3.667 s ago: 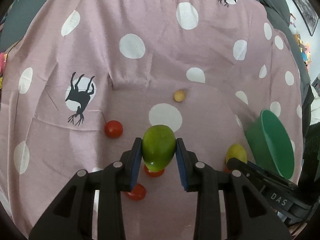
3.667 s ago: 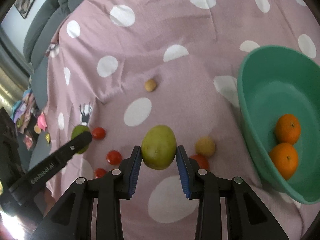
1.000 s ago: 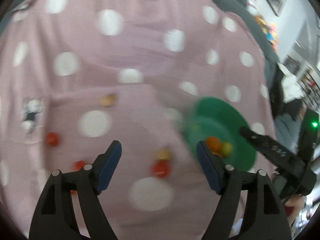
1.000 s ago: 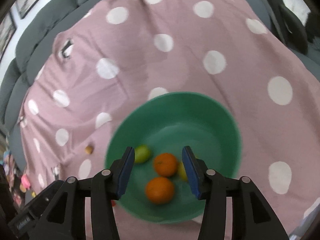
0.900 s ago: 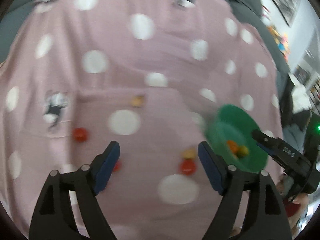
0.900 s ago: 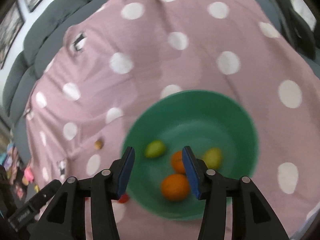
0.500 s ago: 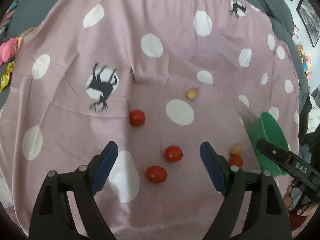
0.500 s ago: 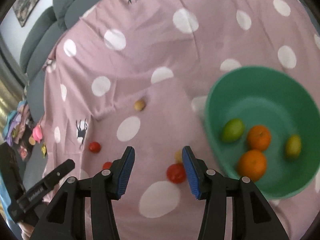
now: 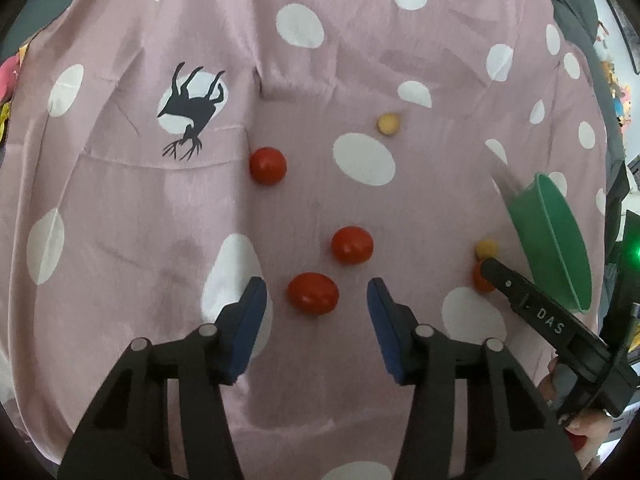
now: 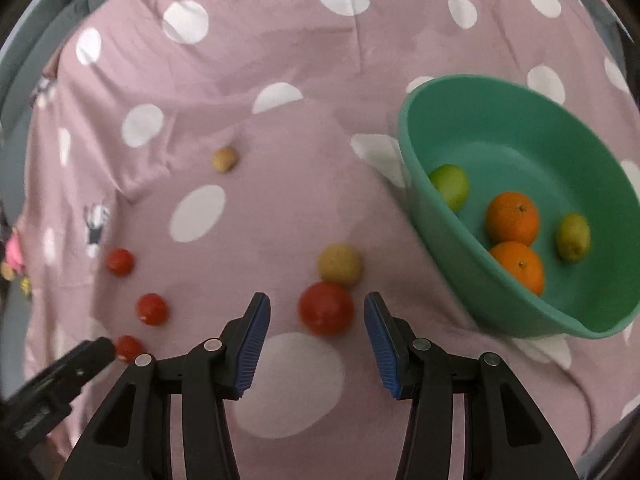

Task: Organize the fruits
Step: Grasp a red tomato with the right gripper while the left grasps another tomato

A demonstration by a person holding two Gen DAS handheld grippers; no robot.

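L gripper is spread wide, nothing in it, low over the pink spotted cloth. A red tomato lies on the cloth right between its blue pads, not touching either. A 2nd tomato sits just past it, a 3rd farther off near the deer print. A small yellow fruit lies beyond a white dot.

R gripper is also released and empty, jaws wide apart. A red tomato sits on the cloth between its tips, w/ a yellowish fruit touching it on the far side. In the L view this pair shows only partly, behind the R gripper's finger.

Green bowl stands to the R of that pair, near but apart. Inside: 2 oranges touching each other, a green fruit by the near-left wall, and a yellow-green one to the R of the oranges. In the L view the bowl is seen edge-on at far R, contents hidden.

L gripper's finger pokes into the R view's lower L corner, beside a tomato.
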